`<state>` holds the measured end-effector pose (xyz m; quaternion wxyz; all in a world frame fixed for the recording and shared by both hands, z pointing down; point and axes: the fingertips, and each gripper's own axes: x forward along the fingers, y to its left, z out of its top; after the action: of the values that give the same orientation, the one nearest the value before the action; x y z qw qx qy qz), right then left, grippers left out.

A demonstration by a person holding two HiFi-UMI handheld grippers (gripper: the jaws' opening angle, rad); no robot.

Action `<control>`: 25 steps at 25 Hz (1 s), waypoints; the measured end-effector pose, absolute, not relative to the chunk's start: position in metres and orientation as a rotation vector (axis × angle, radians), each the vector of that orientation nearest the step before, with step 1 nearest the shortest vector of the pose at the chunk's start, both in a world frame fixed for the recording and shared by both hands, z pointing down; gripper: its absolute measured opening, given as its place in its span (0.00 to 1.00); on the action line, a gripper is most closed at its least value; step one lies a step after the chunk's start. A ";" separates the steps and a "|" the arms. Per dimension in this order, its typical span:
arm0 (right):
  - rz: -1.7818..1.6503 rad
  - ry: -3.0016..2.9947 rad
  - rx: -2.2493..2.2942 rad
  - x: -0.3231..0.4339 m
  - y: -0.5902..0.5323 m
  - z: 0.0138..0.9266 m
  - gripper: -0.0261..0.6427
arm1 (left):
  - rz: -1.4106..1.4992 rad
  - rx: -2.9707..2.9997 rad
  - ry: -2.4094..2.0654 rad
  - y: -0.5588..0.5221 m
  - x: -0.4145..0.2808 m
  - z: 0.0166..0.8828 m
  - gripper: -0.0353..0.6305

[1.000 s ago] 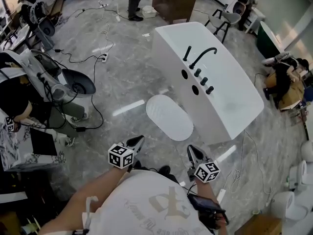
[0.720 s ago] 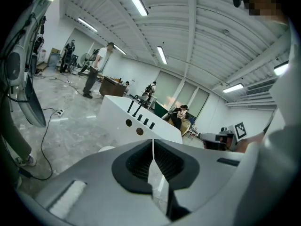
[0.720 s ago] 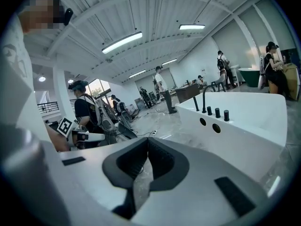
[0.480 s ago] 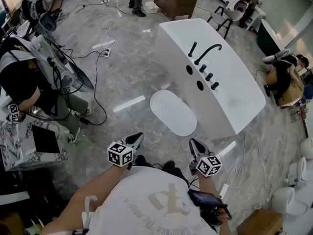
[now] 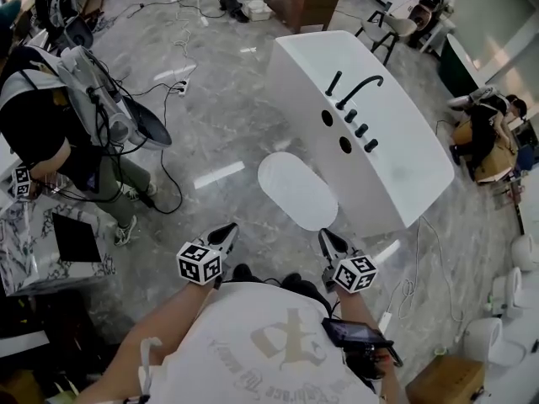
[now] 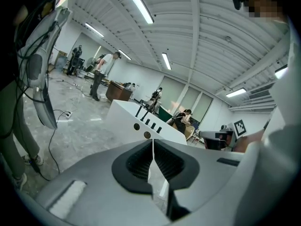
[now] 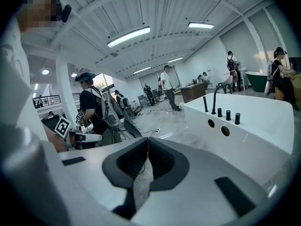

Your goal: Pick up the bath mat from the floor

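Observation:
The bath mat [image 5: 296,190] is a white oval lying flat on the grey marble floor, close against the white bathtub [image 5: 404,175]. My left gripper [image 5: 226,232] hangs in the air short of the mat's near left end, jaws shut and empty. My right gripper [image 5: 324,241] is held just short of the mat's near end, also shut on nothing. In the left gripper view the left gripper [image 6: 153,144] has its pads meeting, with the bathtub [image 6: 127,119] beyond. In the right gripper view the right gripper [image 7: 147,144] is closed too, beside the bathtub [image 7: 254,121]. Neither gripper view shows the mat.
A person wearing gear [image 5: 50,133] stands at the left beside a patterned table [image 5: 50,251]. Black cables [image 5: 164,183] run over the floor there, and a white cable [image 5: 408,289] lies at the right. A wooden desk [image 5: 303,2] and seated people [image 5: 480,129] are further off.
Both grippers stay shut and have edged slightly forward toward the mat. The person at the left has shifted position. The mat has not moved.

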<state>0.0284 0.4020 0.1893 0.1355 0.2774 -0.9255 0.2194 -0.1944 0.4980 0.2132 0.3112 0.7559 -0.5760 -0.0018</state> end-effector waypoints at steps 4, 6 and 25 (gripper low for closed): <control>0.582 -2.681 0.752 0.013 0.404 0.184 0.05 | -0.031 1.983 -1.534 0.502 -0.203 0.215 0.07; 0.574 -2.685 0.750 0.008 0.401 0.181 0.05 | -0.041 1.990 -1.533 0.502 -0.205 0.214 0.07; 0.624 -2.669 0.626 -0.028 0.363 0.207 0.05 | -0.019 1.878 -1.596 0.484 -0.234 0.236 0.07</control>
<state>-0.0280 0.3630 0.2072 0.1641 0.2198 -0.9364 0.2190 -0.2341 0.4841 0.2355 0.3323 0.7187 -0.6107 -0.0071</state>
